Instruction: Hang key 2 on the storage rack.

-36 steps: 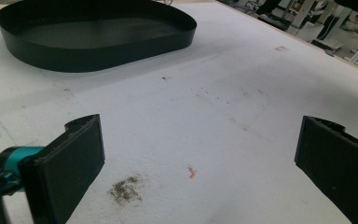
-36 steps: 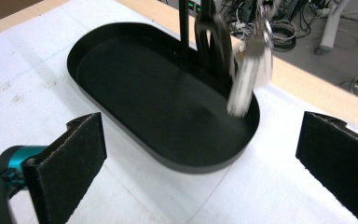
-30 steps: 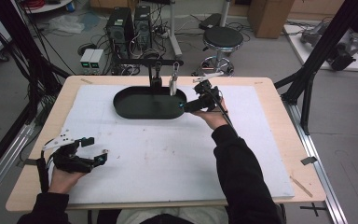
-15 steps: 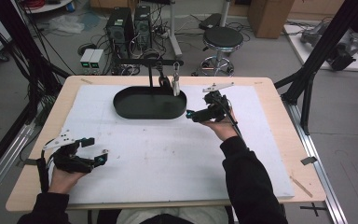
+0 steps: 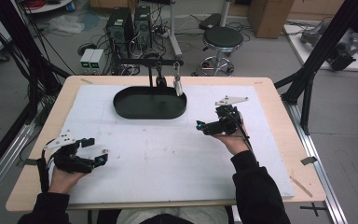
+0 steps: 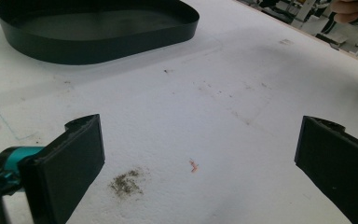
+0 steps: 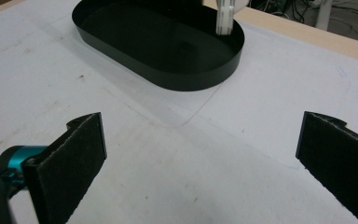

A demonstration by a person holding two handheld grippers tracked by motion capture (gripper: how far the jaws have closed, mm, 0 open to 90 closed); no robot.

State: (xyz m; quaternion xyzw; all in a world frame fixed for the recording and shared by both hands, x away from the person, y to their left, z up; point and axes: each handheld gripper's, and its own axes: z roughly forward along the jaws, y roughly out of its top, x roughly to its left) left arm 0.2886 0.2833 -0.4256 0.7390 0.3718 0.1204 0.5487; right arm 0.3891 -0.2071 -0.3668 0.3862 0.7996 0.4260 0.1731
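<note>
A black oval tray [image 5: 149, 115] lies at the back middle of the white mat, and nothing shows inside it. My left gripper [image 5: 97, 150] rests low at the front left, open, with only bare mat between its jaws [image 6: 200, 154]; the tray [image 6: 98, 46] lies well ahead of it. My right gripper [image 5: 202, 126] hovers right of the tray's near end and points left, open and holding nothing [image 7: 200, 154]. Its view takes in the tray [image 7: 186, 77] ahead and a white piece [image 7: 224, 16] hanging over the far rim.
A black stand [image 5: 149, 62] behind the tray carries a dark piece [image 5: 161, 82] and a white piece [image 5: 178, 87] hanging over the tray's back edge. The white mat [image 5: 168, 158] covers most of the wooden table [image 5: 284, 121]. Computers, cables and a stool [image 5: 223, 37] stand beyond.
My right gripper has drawn back from the tray's right end, toward the person and to the right. The left gripper has stayed put.
</note>
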